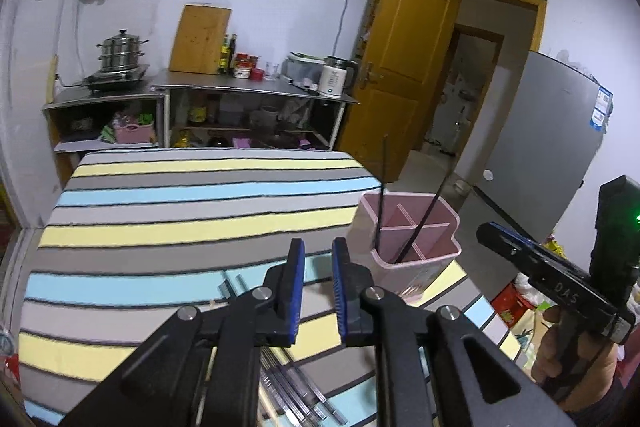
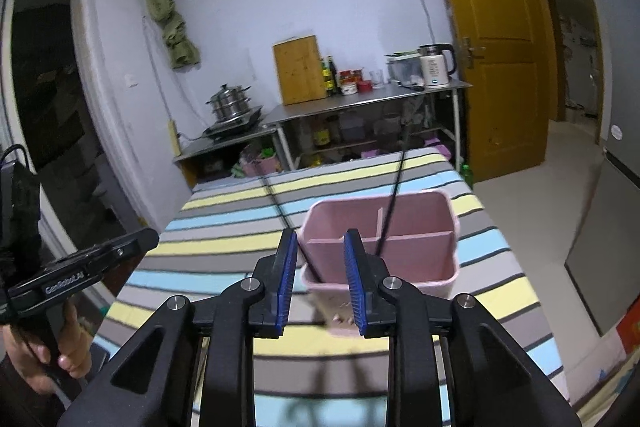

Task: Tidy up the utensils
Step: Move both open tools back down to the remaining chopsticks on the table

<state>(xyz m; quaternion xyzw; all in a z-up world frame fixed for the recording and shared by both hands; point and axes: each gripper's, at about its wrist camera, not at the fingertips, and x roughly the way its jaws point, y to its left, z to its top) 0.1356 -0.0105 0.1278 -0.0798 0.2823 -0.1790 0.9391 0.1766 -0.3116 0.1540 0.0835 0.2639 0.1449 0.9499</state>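
Observation:
A pink utensil holder [image 1: 412, 239] with inner dividers stands on the striped table [image 1: 180, 211] at its right edge; two black chopsticks [image 1: 424, 223] lean upright in it. Several metal chopsticks [image 1: 296, 395] lie on the cloth below my left gripper [image 1: 318, 251], which is open and empty, left of the holder. My right gripper [image 2: 320, 241] is open and empty, just in front of and above the holder [image 2: 400, 239], with one black chopstick [image 2: 394, 195] sticking up from it. The right gripper's body also shows in the left wrist view [image 1: 552, 279].
Metal shelves [image 1: 240, 95] with a steamer pot, a cutting board, bottles and a kettle stand against the far wall. An open wooden door [image 1: 404, 59] and a grey fridge [image 1: 548, 139] are to the right. The floor drops off beyond the table's right edge.

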